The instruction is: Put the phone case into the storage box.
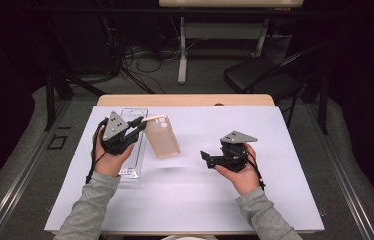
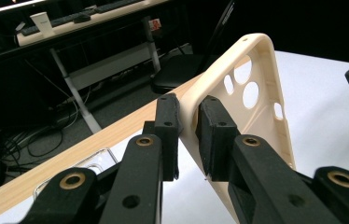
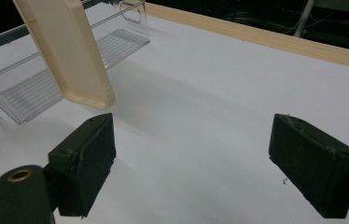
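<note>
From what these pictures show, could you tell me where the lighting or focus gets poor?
High view: the white table top is evenly lit, the room behind dark, with a soft shadow under the beige phone case. Left gripper view: the background is dim. Right gripper view: the clear tray looks slightly soft.

One beige phone case [image 1: 162, 136] is on view, at about ten o'clock from the tabletop's [image 1: 225, 200] centre. One clear plastic tray [image 1: 134, 145] lies just left of it. Two grippers: the left gripper [image 1: 136, 126] and the right gripper [image 1: 206, 157]. One black chair [image 1: 260, 75] stands beyond at one o'clock.
</note>
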{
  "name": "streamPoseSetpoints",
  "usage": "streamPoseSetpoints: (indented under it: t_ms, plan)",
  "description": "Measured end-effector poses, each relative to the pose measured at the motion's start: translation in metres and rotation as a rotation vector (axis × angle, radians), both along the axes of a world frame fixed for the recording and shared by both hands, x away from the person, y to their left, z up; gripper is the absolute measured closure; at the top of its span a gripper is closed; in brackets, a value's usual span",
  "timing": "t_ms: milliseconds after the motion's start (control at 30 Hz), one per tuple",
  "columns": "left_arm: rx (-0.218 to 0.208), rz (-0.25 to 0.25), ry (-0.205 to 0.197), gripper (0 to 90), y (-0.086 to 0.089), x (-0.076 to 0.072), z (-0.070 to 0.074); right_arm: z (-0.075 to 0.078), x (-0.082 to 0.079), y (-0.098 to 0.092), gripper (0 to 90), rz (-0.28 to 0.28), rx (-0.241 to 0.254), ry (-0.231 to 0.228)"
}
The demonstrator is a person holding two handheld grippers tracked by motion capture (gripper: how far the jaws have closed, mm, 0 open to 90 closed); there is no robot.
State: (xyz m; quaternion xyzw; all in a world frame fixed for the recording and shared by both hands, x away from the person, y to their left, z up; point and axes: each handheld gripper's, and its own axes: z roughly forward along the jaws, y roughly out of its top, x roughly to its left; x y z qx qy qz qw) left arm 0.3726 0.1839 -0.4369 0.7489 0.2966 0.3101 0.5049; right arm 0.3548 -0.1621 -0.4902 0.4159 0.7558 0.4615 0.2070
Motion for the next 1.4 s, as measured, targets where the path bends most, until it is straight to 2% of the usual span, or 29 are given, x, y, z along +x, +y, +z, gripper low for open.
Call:
streamPoseSetpoints:
  t_ms: [200, 267, 700, 933, 967, 1000, 1200, 1267, 1400]
  plan:
    - [-0.011, -0.005, 0.005, 79.2, 0.001, 0.002, 0.0, -0.002, -0.002, -0.002, 0.0, 0.029, 0.008, 0.015]
    - [-0.013, -0.006, 0.005, 79.2, 0.002, 0.002, 0.0, -0.002, -0.003, -0.002, 0.0, 0.034, -0.008, 0.01]
    - [-0.018, -0.016, 0.019, 79.1, 0.003, 0.006, 0.0, -0.001, -0.001, -0.01, 0.0, -0.011, 0.009, 0.013]
    - [-0.063, -0.005, 0.048, 79.3, 0.013, 0.01, 0.002, 0.002, 0.0, -0.016, 0.0, -0.026, 0.011, 0.012]
    - [-0.06, -0.005, 0.05, 79.3, 0.014, 0.01, 0.004, 0.002, 0.0, -0.017, 0.0, -0.028, 0.013, 0.013]
    - [-0.04, -0.003, 0.053, 79.3, 0.015, 0.009, 0.008, 0.003, 0.001, -0.017, 0.0, -0.03, 0.012, 0.011]
    - [0.023, -0.006, 0.02, 79.3, 0.016, 0.005, 0.031, 0.008, 0.005, -0.019, 0.0, -0.039, 0.019, 0.001]
    - [0.052, -0.01, 0.012, 79.3, 0.015, 0.007, 0.037, 0.008, 0.006, -0.019, 0.0, -0.04, 0.019, -0.002]
    - [0.077, -0.026, 0.02, 79.2, 0.012, 0.015, 0.043, 0.008, 0.006, -0.022, 0.0, -0.048, 0.017, -0.002]
